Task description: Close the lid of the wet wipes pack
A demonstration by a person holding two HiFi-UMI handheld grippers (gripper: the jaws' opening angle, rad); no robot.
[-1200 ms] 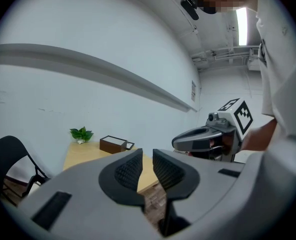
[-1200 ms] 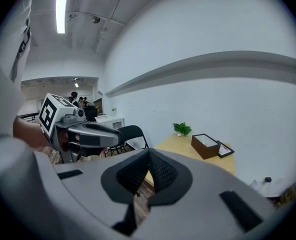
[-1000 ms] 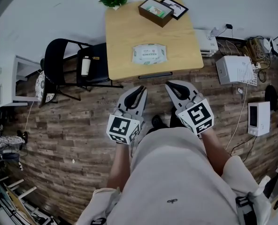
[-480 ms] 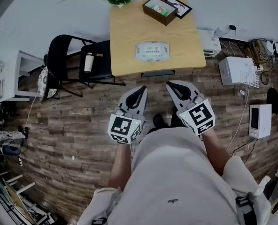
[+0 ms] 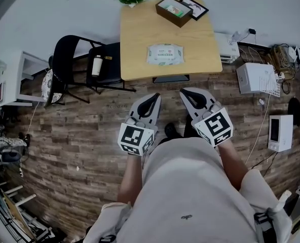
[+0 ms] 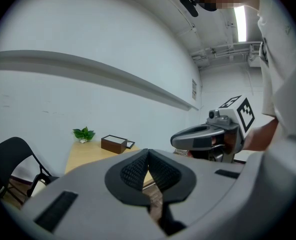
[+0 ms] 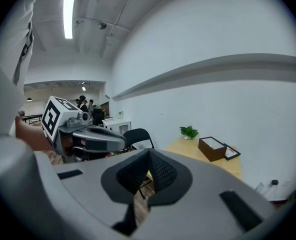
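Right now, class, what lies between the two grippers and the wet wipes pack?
Plank floor, then bare tabletop up to the wet wipes pack; the head view shows it.

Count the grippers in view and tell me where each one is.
2. The left gripper hangs above the wooden floor, short of the table, jaws shut and empty. The right gripper is beside it on the right, also shut and empty. None seem hidden.
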